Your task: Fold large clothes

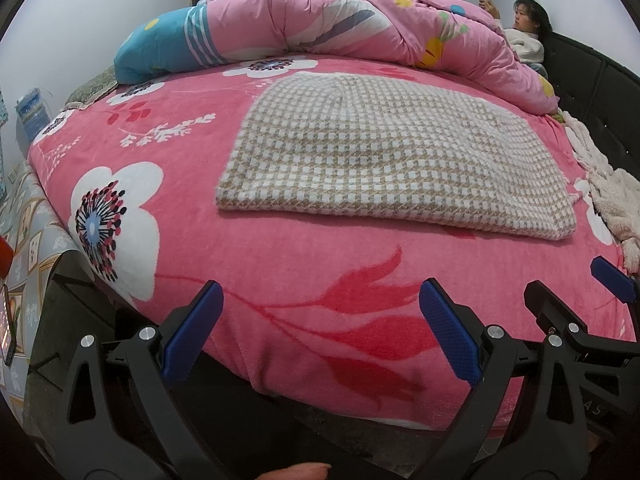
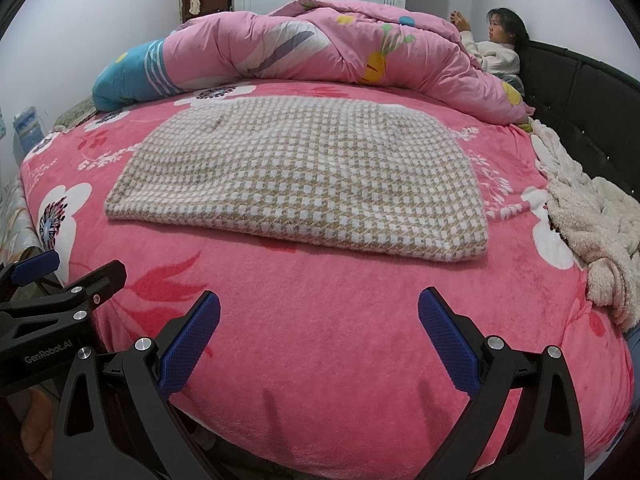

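While both empty, spread: checked garment [image 2: 296,176] well beyond right claw [image 2: 319,340], left claw [image 1: 320,332].

Bed [image 2: 320,360] carried everything, covered by a pink floral fleece sheet [image 1: 200,208]. Folded beige-and-white houndstooth garment [image 2: 304,176] lay flat mid-bed. Behind it, a bunched pink quilt [image 2: 320,48] ran across the far side, its blue end [image 1: 156,52] to the left. Cream fluffy blanket [image 2: 592,216] was heaped at the right edge by the dark headboard [image 2: 592,80]. A person [image 2: 496,52] sat under the quilt against the headboard.
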`<state>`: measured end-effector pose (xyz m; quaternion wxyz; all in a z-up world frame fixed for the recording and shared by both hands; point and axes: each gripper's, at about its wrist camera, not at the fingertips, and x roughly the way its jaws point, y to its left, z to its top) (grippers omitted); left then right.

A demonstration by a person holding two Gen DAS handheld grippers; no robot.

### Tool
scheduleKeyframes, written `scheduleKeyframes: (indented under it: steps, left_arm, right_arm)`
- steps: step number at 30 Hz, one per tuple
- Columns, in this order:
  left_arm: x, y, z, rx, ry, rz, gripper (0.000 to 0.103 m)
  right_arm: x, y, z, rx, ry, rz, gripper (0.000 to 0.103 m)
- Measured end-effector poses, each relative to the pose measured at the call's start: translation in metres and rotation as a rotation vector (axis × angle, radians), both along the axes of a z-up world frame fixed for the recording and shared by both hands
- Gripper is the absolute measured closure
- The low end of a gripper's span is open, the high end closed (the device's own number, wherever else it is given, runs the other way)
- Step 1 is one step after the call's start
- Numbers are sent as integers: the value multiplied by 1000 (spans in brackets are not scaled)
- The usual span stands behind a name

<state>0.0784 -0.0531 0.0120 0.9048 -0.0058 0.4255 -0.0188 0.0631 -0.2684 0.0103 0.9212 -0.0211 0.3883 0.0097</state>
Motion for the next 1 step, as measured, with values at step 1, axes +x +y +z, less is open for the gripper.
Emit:
scheduleKeyframes:
  steps: [1]
  left_arm:
    - [0,0,0,1,0,0,8]
  right_arm:
    - [0,0,0,0,0,0,7]
